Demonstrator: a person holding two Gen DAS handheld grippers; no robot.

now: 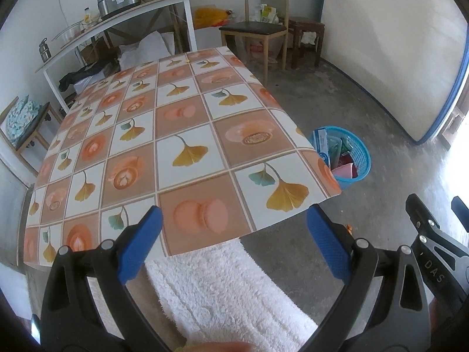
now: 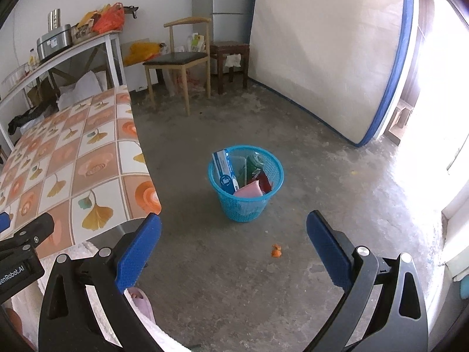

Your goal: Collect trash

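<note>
concrete floor (image 2: 234, 278) — upright blue basket (image 2: 245, 183) of trash, mouth up — both tools (image 1: 234, 231) (image 2: 233, 231) spread, empty

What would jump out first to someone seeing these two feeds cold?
The bright blue mesh bin on the grey concrete floor, already stuffed with a blue-and-white box and pink and red wrappers, sits just past the table's corner. The table's tablecloth with orange tiles and ginkgo leaves fills the left wrist view, bare of trash. An orange scrap lies on the floor in front of the open right tongs.
</note>
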